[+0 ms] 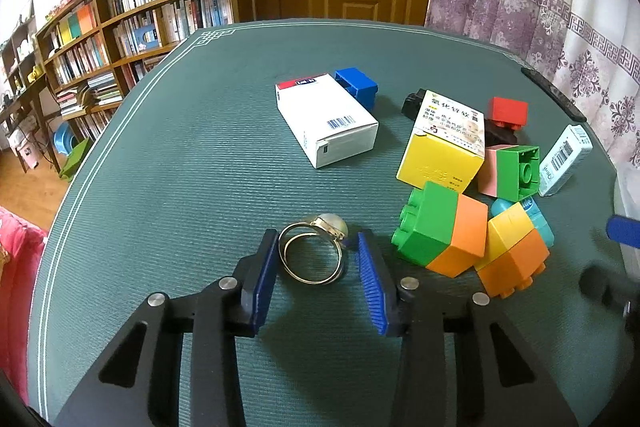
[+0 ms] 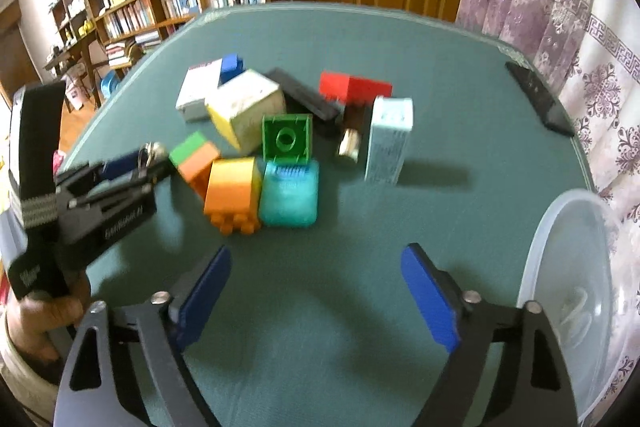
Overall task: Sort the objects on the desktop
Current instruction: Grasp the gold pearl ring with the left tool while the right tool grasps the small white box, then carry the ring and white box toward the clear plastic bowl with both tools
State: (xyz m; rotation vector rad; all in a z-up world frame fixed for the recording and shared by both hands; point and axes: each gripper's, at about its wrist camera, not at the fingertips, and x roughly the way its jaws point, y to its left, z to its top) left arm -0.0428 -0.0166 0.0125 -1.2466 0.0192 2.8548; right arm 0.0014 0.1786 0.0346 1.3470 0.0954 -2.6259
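Observation:
In the left wrist view my left gripper (image 1: 316, 247) is open, its blue pads on either side of a gold ring with a pale stone (image 1: 314, 251) that lies on the green mat (image 1: 180, 187); the pads stand apart from the ring. It also shows in the right wrist view (image 2: 146, 157), at the left. My right gripper (image 2: 316, 267) is open wide and empty over bare mat, in front of a pile of toy bricks: green-orange (image 1: 440, 231), yellow-orange (image 1: 514, 253), green-pink (image 1: 510, 171), red (image 1: 508, 111), blue (image 1: 358, 87). A teal floss case (image 2: 290, 195) lies by them.
A white box (image 1: 328, 119), a yellow medicine box (image 1: 444, 143) and a pale blue box (image 2: 390, 141) sit among the bricks. A dark phone (image 2: 538, 97) lies at the mat's far right edge. A clear plastic container (image 2: 568, 303) stands right of my right gripper.

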